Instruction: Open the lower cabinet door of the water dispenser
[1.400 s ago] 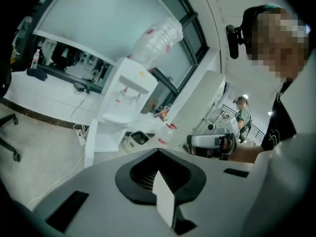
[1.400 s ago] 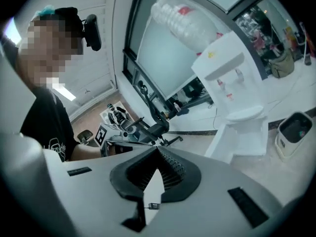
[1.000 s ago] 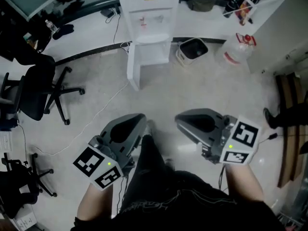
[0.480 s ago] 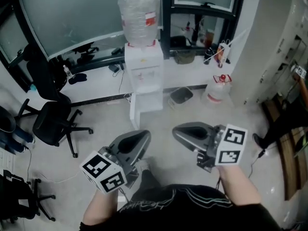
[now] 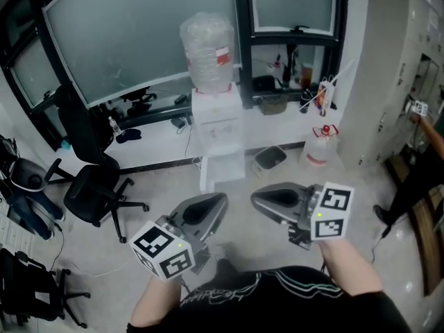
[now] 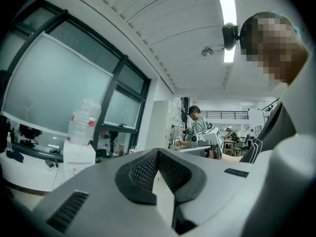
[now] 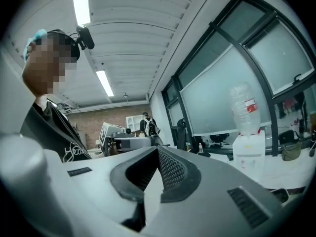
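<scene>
The white water dispenser, with a clear bottle on top, stands against the window wall, well ahead of both grippers. Its lower cabinet looks open, with a white door panel swung out on its left side; details are small. My left gripper and right gripper are held side by side at waist height, pointing level toward it, both shut and empty. The dispenser sits far left of the left gripper in the left gripper view. It is also far right of the right gripper in the right gripper view.
A black office chair stands left of the dispenser. A white bin and a water jug sit on the floor to its right. More chairs crowd the left edge. A person's leg shows at the right.
Both grippers have risen and stayed shut. The head view has tilted up, so the dispenser's bottle and the windows now show, and the dispenser sits lower in the frame.
</scene>
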Tool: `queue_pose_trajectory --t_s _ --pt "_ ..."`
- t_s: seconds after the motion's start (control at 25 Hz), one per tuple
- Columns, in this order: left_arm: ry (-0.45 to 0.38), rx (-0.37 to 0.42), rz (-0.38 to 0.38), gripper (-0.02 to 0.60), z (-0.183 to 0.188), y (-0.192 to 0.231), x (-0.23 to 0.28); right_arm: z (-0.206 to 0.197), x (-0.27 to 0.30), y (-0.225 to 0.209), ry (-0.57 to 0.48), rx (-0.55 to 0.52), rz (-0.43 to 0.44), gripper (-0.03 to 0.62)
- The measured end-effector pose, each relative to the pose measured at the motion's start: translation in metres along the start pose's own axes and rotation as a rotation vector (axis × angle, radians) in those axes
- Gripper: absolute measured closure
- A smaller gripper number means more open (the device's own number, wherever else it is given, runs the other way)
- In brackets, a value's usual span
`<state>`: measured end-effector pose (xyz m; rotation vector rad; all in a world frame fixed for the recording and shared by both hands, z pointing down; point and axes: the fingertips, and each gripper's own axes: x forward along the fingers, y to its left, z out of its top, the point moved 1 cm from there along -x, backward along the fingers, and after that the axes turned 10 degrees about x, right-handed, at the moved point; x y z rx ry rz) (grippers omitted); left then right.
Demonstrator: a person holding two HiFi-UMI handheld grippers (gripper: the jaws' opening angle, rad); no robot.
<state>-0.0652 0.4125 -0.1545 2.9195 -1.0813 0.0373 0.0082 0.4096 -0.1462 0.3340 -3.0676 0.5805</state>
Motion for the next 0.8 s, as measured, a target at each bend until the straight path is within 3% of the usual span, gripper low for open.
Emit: queue_pose_trajectory --t_s 0.32,0.48,0.64,0.8 --pt "0.006 0.091 0.021 0.581 0.013 -0.009 0.007 0.008 -0.006 0.012 -0.029 -0.021 -0.002 0.582" --pt "0.001 0.093 0.000 0.581 0.016 -0.012 0.009 0.015 -0.011 0.019 -0.038 -0.048 -0.005 0.582" --pt "0.013 0.129 0.044 0.583 0.016 -0.007 0.016 0.016 -0.016 0.016 -0.041 -0.059 -0.027 0.582" --pt "0.006 0.099 0.012 0.581 0.021 -0.008 0.027 0.023 -0.023 0.009 -0.047 -0.065 -0.045 0.582"
